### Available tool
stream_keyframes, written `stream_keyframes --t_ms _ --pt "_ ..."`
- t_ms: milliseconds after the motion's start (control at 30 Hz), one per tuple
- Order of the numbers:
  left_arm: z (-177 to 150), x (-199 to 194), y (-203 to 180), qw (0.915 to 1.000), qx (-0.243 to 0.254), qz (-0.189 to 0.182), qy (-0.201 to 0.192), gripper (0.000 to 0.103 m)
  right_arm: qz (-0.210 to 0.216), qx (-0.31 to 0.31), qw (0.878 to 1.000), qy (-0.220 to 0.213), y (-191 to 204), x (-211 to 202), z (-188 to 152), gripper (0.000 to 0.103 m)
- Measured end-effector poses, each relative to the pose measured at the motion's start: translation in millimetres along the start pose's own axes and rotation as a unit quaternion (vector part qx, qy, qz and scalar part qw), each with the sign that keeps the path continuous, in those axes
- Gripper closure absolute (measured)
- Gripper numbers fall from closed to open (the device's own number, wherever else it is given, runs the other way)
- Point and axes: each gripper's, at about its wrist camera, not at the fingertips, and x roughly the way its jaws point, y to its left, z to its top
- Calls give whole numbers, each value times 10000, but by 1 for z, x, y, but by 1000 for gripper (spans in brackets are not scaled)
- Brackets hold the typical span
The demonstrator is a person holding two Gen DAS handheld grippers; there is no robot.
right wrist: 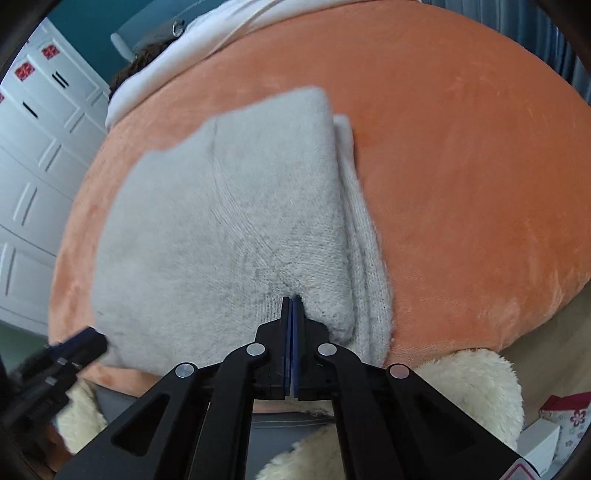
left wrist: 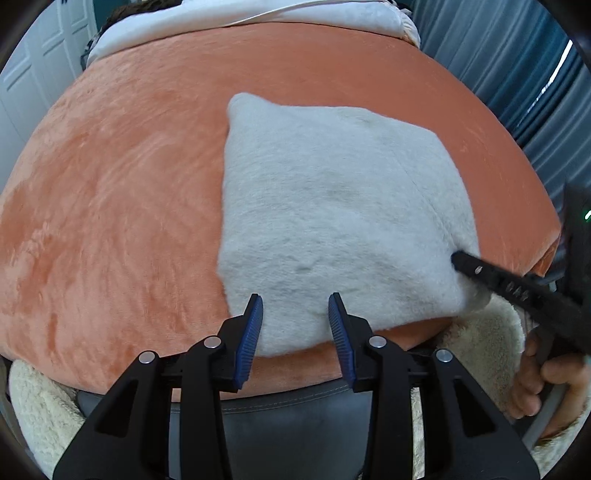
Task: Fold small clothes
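Observation:
A light grey fuzzy garment (left wrist: pixel 332 206) lies folded flat on the orange plush bed cover (left wrist: pixel 110 203). My left gripper (left wrist: pixel 295 306) is open, its blue-padded fingers hovering over the garment's near edge, holding nothing. My right gripper (left wrist: pixel 458 258) comes in from the right and pinches the garment's near right corner. In the right wrist view the right gripper (right wrist: pixel 291 302) is shut on the garment (right wrist: pixel 221 229) at its near edge, beside a folded layer along the right side. The left gripper (right wrist: pixel 92 339) shows blurred at lower left.
White bedding (left wrist: pixel 240 18) lies at the far end of the bed. A cream fleece cloth (right wrist: pixel 461 384) hangs below the near edge. White cupboards (right wrist: pixel 37 147) stand left, blue curtains (left wrist: pixel 517 74) right. A floral box (right wrist: pixel 565 417) sits low right.

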Motion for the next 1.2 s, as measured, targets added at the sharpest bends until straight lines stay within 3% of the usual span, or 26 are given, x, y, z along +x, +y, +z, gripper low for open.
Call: stream_keyframes --t_ms 67,100,133,200,467,500,533,633,733,767,833,867,900,933,967,1033,1100,1167,1200 --pt "2 -1 -6 10000 38 12 -25 62 149 85 9996 -234 -2 -16 5 97" --pt "4 0 -8 10000 48 51 -23 58 154 110 9992 -355 -5 -21 6 89" --pt "5 1 -10 9999 53 85 -14 57 72 124 9987 -487 -8 -26 6 72" --pt "6 4 -14 9999 49 151 22 54 -183 117 9978 -624 -11 -30 5 55" --pt "7 6 -25 9993 160 328 73 46 98 152 9996 -229 -18 -7 -5 53" --pt "7 6 -25 9992 159 355 94 46 -8 103 9998 -194 -17 -3 -5 64" --pt "6 7 -25 9991 161 375 112 46 -146 -21 9996 -226 -13 -2 -4 82" --pt "6 7 -24 9989 146 420 135 46 122 -267 9976 -631 1 -28 4 88" --pt "5 4 -18 9990 57 424 99 45 849 -252 9867 -1361 12 -84 18 89" --pt "6 2 -15 9992 19 408 46 41 1054 -236 9823 -1528 13 -99 21 89" --pt "6 0 -12 9991 -36 427 -20 37 807 -316 9841 -1551 9 -95 21 89" --pt "7 2 -11 9990 -53 444 16 37 451 -362 9893 -1338 1 -76 19 89" --pt "7 6 -10 9989 -87 457 66 37 53 -333 9960 -829 -11 -39 16 89" --pt "6 8 -9 9989 -119 432 105 37 -147 -178 9994 -262 -27 -2 11 88" --pt "7 11 -8 9991 -147 379 155 37 -100 35 9999 -134 -39 13 5 87" --pt "8 10 -6 9993 -140 313 135 37 302 294 9985 -361 -45 -1 5 80" --pt "12 8 0 9995 -246 175 54 32 391 399 9972 -499 -42 -16 11 70" --pt "20 8 8 9987 -494 -123 -10 24 399 368 9965 -636 -38 -25 19 56" --pt "24 10 11 9980 -597 -200 -18 22 406 343 9964 -665 -36 -27 23 43"
